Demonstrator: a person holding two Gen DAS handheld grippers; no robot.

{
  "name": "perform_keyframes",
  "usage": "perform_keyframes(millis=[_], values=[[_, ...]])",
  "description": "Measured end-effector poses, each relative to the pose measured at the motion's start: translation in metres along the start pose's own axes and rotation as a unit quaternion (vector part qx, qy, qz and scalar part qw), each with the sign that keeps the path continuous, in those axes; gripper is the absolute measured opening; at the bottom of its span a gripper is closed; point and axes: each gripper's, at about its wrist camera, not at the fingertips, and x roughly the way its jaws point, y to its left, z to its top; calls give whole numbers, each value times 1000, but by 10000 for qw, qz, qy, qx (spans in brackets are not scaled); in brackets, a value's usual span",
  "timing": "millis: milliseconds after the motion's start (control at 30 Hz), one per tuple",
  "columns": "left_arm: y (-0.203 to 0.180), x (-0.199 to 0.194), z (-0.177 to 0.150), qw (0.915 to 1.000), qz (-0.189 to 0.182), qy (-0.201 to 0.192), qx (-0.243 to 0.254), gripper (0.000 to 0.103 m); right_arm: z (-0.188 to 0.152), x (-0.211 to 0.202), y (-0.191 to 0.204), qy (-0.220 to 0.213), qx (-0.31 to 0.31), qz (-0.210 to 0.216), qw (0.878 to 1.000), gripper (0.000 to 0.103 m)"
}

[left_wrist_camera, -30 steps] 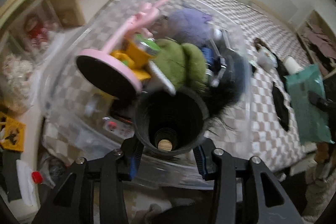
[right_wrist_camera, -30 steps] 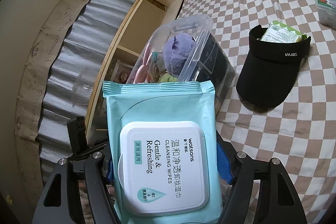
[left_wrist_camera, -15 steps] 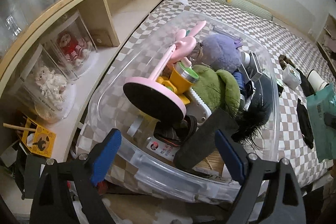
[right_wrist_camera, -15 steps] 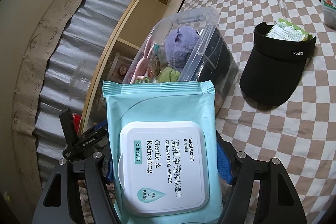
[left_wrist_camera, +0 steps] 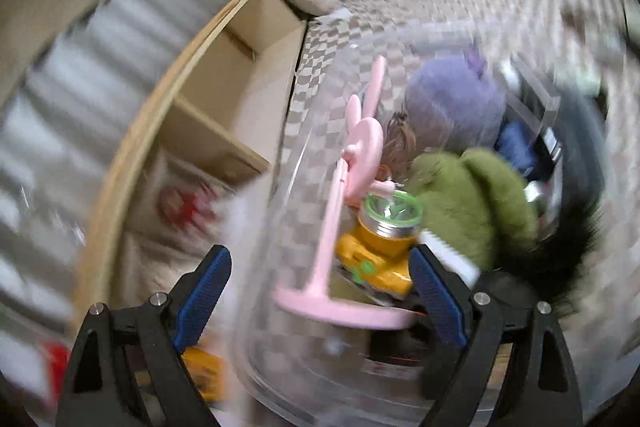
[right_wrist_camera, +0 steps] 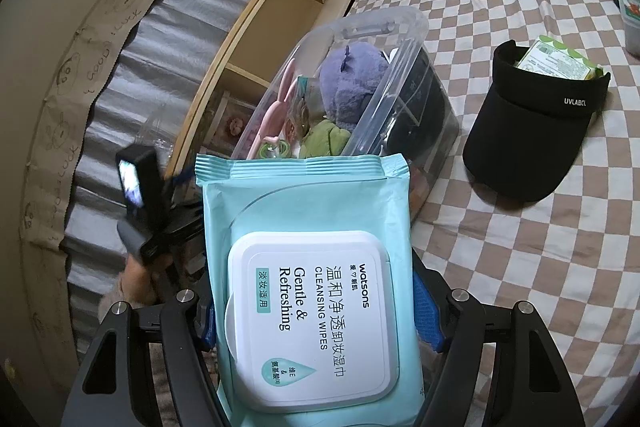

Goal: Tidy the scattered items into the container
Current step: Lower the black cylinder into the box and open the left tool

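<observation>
Wipes next for the bin
Right claw (right_wrist_camera: 312, 311) clamps the wipes pack (right_wrist_camera: 308, 267) just short of the clear container (right_wrist_camera: 384, 27); left claw (left_wrist_camera: 320, 291), jaws just opened, holds nothing. Dropped on that heap, the pack could slide out.

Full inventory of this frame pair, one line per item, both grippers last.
clear plastic bin: 1, transparent, on the checked bed beside the wooden shelf
purple plush: 1, lilac, in the bin
green plush: 1, olive, in the bin beside the purple one
pink bunny stand: 1, pink, in the bin by its left wall
yellow toy: 1, yellow with green cap, in the bin
wipes pack: 1, teal with white lid, in the right gripper
black visor: 1, black, on the bed right of the bin
green packet: 1, green and white, behind the visor
wooden shelf: 1, light wood, along the curtain
left gripper: open, nothing between the pads, jaws just opened
right gripper: closed on the wipes pack
</observation>
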Motion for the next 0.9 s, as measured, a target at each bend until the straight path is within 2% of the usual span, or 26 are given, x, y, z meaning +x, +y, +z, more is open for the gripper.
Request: perform_keyframes(millis=[133, 233, 333, 400, 533, 600, 700, 833, 900], values=[[-22, 24, 12, 9948, -192, 510, 864, 91, 0, -1, -1, -7, 1, -26, 10000, 74], [-32, 33, 13, 9850, -801, 864, 1257, 91, 1, -2, -1, -11, -16, -67, 10000, 74], [-41, 28, 7, 9729, -1275, 935, 1687, 90, 1, -3, -2, -1, -23, -58, 10000, 74], [-41, 23, 5, 9700, -1304, 886, 1850, 90, 1, -3, -2, -3, -20, -63, 10000, 74], [-31, 18, 0, 9662, -1545, 935, 1839, 89, 0, -3, 1, 36, -78, -21, 10000, 74], [-24, 20, -3, 9671, -1623, 953, 1714, 90, -1, -3, 4, 55, -125, -3, 9999, 74], [-13, 24, -6, 9707, -1729, 916, 1393, 90, -1, 0, 7, 78, -170, 27, 9998, 74], [2, 17, -8, 9794, -1716, 589, 886, 90, -1, 5, 12, 108, -223, 42, 9997, 74], [10, 10, -10, 9798, -1868, 404, 580, 90, -2, 8, 14, 119, -276, 56, 9995, 74]])
